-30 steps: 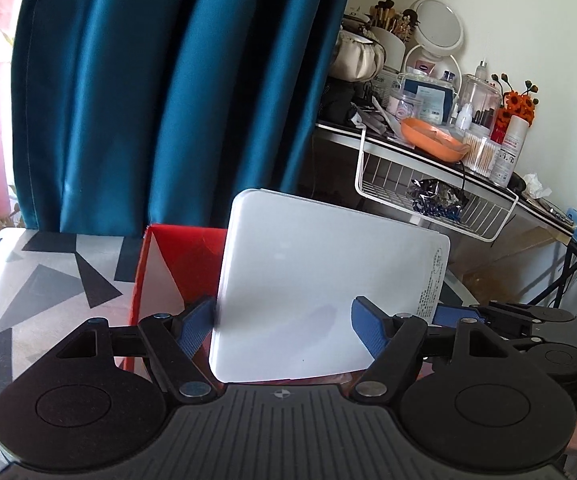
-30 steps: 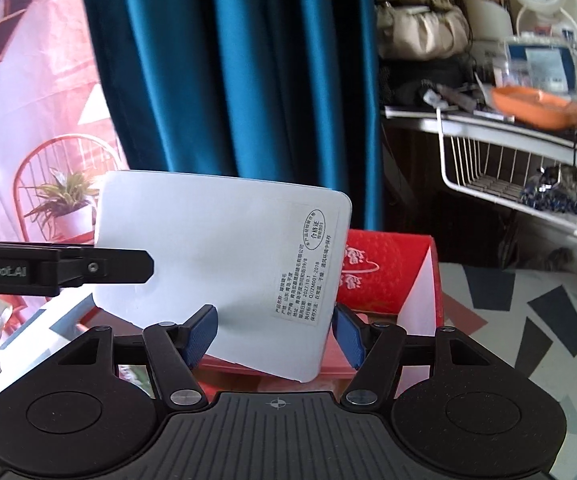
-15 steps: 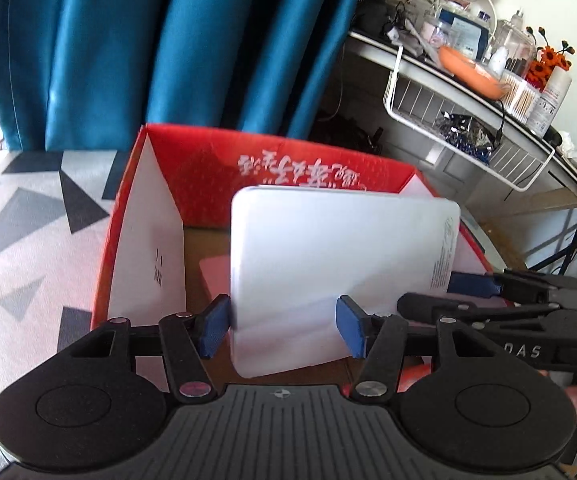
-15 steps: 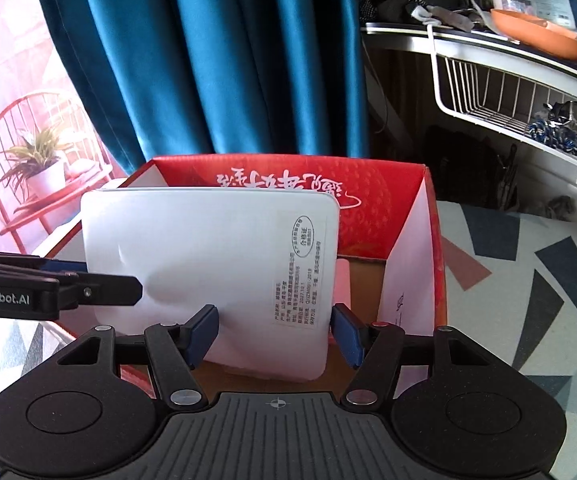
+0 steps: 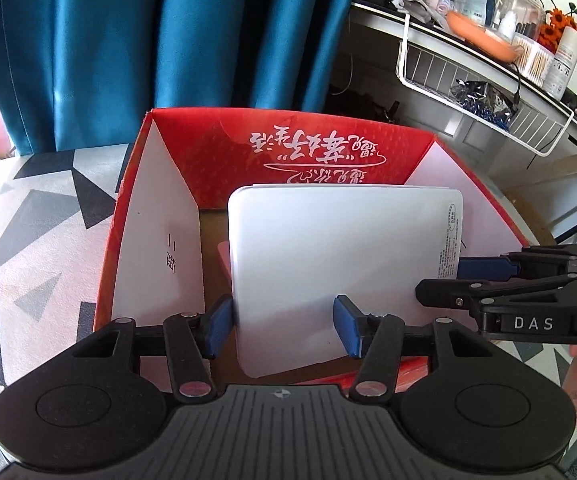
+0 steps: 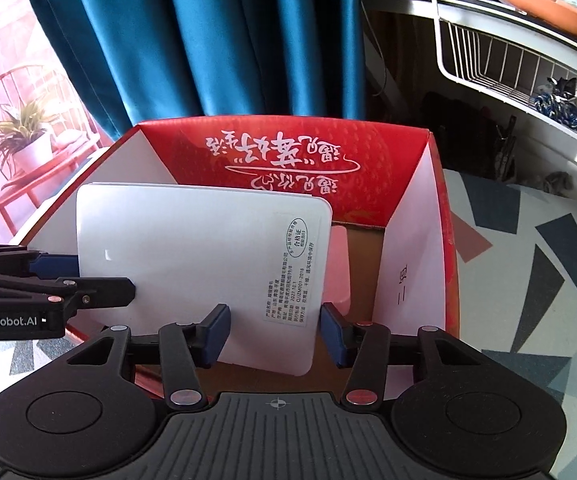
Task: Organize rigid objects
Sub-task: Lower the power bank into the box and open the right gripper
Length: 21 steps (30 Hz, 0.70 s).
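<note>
While both tools grasp it, the white board stands mid-frame inside the red box. Left tool clenches its near edge; right tool likewise.

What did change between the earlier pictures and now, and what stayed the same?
The white flat pack has come down from in front of the curtain into the red box, its lower edge now below the box rim. Nothing was released: the left gripper and the right gripper still hold it, one at each side. The box has not visibly moved.
</note>
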Motion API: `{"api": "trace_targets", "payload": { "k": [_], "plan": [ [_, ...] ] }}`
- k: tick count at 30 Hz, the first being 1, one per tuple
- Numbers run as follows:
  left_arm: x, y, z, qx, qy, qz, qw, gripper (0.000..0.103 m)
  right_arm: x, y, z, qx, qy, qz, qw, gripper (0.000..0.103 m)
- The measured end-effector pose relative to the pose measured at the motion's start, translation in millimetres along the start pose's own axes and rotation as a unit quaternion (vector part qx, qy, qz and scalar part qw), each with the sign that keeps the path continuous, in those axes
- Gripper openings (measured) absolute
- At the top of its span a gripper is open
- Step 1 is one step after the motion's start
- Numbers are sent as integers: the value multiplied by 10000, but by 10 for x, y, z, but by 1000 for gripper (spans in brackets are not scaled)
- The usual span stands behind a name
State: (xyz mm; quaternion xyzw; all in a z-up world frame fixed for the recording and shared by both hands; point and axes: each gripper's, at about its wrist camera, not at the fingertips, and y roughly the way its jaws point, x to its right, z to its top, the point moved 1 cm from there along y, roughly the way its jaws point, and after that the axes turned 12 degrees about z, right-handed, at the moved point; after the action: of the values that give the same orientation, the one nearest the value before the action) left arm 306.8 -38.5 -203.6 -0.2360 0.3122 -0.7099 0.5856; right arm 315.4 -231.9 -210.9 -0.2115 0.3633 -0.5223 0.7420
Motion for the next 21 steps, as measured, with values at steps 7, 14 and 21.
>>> {"api": "trace_targets", "payload": {
  "k": [7, 14, 21],
  "plan": [
    [-24, -9, 4, 17, -76, -34, 10000, 57, -6, 7, 1, 2, 27, -24, 10000, 45],
    [-34, -52, 16, 101, -107, -64, 9999, 57, -3, -1, 4, 19, 23, -45, 10000, 45],
    [-84, -203, 76, 366, -68, 34, 9993, 73, -53, -99, -3, 158, -79, -97, 9998, 48]
  ]
}}
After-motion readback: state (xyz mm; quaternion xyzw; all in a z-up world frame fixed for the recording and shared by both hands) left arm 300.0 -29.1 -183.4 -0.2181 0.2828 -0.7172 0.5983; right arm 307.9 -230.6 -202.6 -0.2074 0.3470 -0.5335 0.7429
